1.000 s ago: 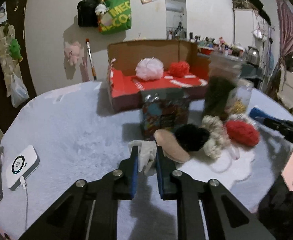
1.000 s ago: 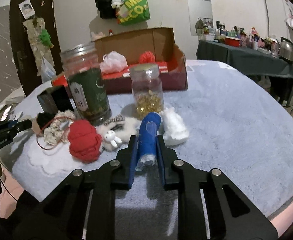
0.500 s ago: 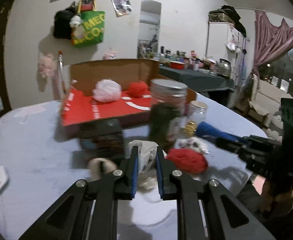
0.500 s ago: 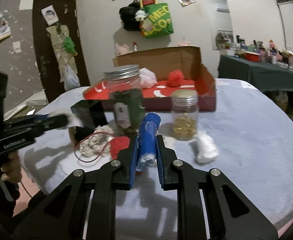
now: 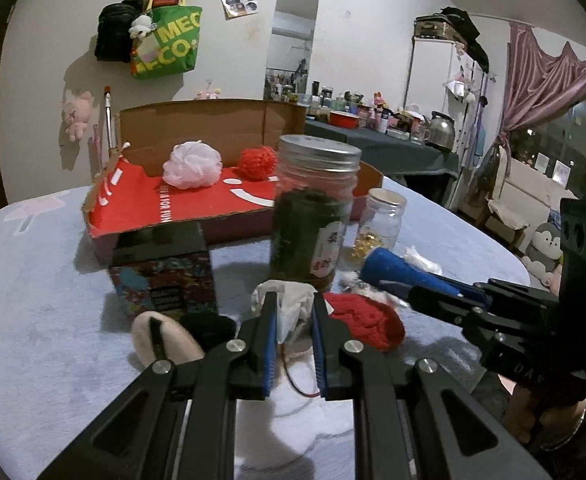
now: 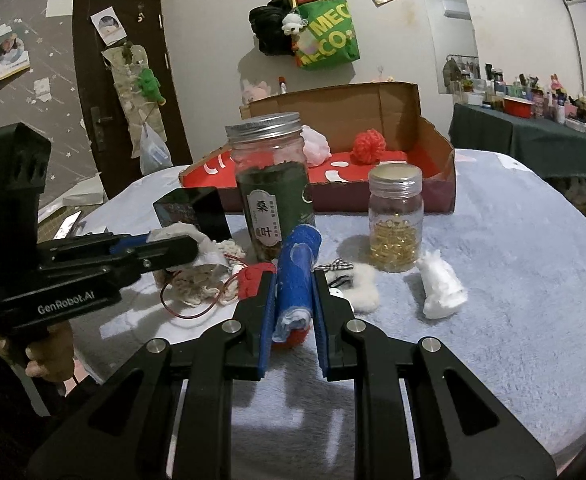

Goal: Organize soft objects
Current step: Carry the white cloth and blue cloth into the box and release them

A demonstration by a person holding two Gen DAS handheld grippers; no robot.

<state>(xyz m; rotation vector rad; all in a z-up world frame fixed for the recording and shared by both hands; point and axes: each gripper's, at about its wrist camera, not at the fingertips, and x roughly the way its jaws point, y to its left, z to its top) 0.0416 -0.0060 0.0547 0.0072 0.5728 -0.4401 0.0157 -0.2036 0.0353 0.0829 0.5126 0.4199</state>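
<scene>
Left claw (image 5: 293, 320) is closed on a crumpled white cloth (image 5: 289, 300); right claw (image 6: 293, 292) is closed on a blue roll (image 6: 299, 268). Both loads appear lifted clear of the worktop (image 6: 513, 280), above the pile of soft items.

The box (image 5: 181, 204), red-lined and open-topped, lies straight ahead of both claws at the far side of the worktop. Two jars stand between claws and box: a tall dark jar (image 6: 273, 200) and a small jar (image 6: 395, 220) of gold bits. A black carton (image 5: 161, 268) stands to the left of the tall jar. The blue roll's long axis points forward along the claw, toward the box. Neither hand is clearly nearer; the right claw sits just right of the left. Judgement: delivery will need to pass over or round the jars.

Count in box: two, one pink puff (image 5: 192, 164) and one red ball (image 5: 257, 162).

Count loose on worktop: one red knit piece (image 5: 367, 320), one white lump (image 6: 441, 286), one cream knit tangle (image 6: 197, 280), one tan pad (image 5: 161, 340), one black tuft (image 5: 209, 326), one white fluffy piece (image 6: 363, 284). The exact number in the pile is uncertain, as items overlap.
</scene>
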